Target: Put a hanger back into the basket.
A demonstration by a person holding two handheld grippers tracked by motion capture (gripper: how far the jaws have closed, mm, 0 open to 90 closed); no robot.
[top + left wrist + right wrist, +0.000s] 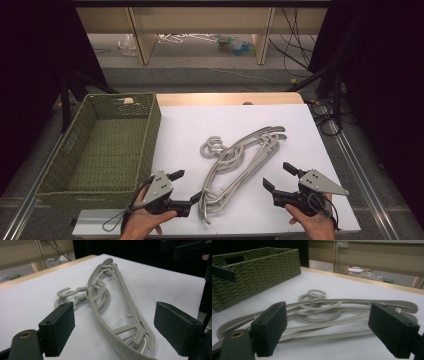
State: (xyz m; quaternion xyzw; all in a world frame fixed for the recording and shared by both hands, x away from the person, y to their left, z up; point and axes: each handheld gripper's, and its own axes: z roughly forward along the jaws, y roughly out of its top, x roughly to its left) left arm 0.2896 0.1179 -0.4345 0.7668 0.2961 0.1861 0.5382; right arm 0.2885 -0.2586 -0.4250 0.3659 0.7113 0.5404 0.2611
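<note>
In the high view, a pile of grey plastic hangers lies tangled on the white table top, roughly in the middle, its hooks curling toward the green woven basket that stands at the table's left side. The left gripper sits at the near edge, just left of the pile's near end, its jaws spread wide with nothing between them. The right gripper sits near the pile's right side, a little apart from it, jaws likewise released and empty. A person's hand holds each one from below.

In the left gripper view, the two black jaws stand far apart and the hangers run away between them on the white surface, hooks at the left; neither pad touches the plastic.

In the right gripper view, the jaws are again wide and bare, with the hangers lying crosswise just beyond them and the basket behind at the left.
</note>
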